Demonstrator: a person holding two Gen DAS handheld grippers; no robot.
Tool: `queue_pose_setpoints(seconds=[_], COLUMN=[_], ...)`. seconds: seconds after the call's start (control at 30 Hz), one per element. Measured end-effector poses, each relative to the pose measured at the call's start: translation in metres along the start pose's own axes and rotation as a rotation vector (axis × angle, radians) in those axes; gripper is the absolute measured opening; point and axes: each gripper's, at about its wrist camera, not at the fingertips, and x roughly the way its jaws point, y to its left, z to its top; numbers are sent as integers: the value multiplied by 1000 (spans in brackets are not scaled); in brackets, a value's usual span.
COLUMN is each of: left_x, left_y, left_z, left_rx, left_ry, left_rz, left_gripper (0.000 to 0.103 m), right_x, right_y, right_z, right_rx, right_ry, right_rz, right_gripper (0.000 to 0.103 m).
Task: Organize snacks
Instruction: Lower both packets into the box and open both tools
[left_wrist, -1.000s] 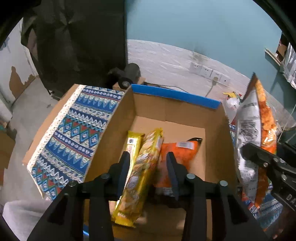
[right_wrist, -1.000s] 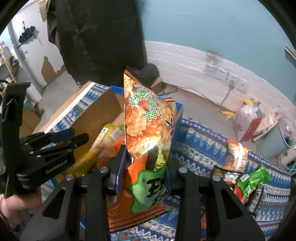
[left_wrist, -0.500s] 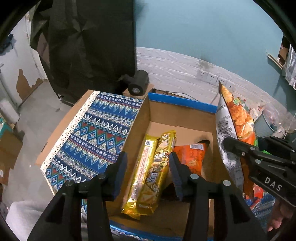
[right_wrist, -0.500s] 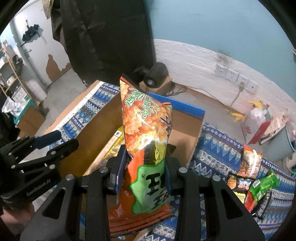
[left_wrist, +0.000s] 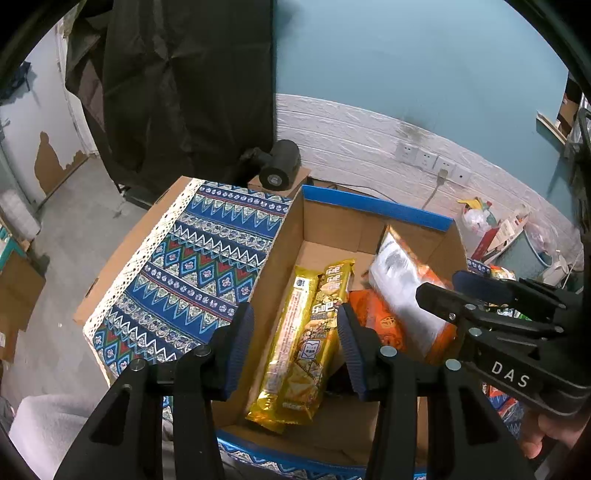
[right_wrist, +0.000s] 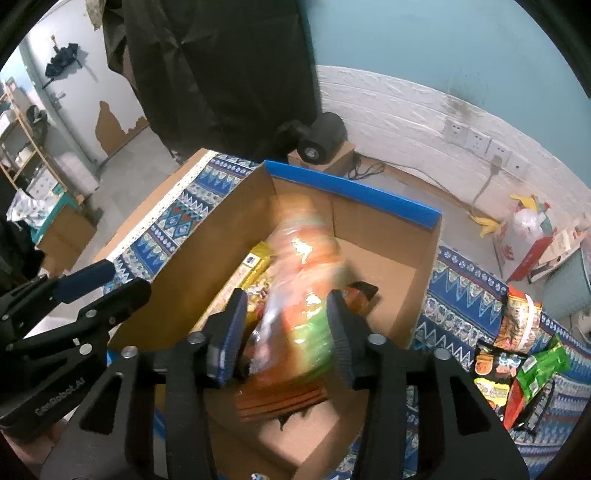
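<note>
An open cardboard box (left_wrist: 332, 225) with a blue rim stands on the patterned cloth. Inside lie two gold snack packs (left_wrist: 306, 339) and an orange pack (left_wrist: 376, 317). My right gripper (right_wrist: 286, 332) is open over the box; a large orange-and-green chip bag (right_wrist: 303, 280), blurred, is dropping between its fingers into the box. The same bag shows silver-backed in the left wrist view (left_wrist: 406, 295). My left gripper (left_wrist: 295, 345) is open and empty above the box's near left part. The right gripper also shows at the right of the left wrist view (left_wrist: 498, 314).
A blue patterned cloth (left_wrist: 199, 269) covers the table left of the box. More snack packs (right_wrist: 517, 362) lie on the cloth right of the box. A black roller on a small carton (left_wrist: 279, 170) stands behind the box. Wall sockets and bags are at the back right.
My right gripper moved over the box and opened, letting the chip bag fall in. My left gripper rose and pulled back from the gold packs.
</note>
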Motion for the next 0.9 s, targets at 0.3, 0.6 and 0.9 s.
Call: queue_pose_setpoints(seconds=[0.3,0.6,0.9], left_x=[-2,-7,-9], left_y=[-19,-49,-87], left_z=[0,-2,-4], left_rx=[40,92,149], left_ry=[-1,-5,6], left_rz=[-13,-23,-60], left_gripper=[59,76,78], right_x=[-17,-40,-60], right_y=[-17,-40,-74], right_z=[-5,-16,-34], right_rx=[8,3,30], right_ry=[-19,-46,-45], right_rz=[-33,-100,-157], right_gripper=[65,75,76])
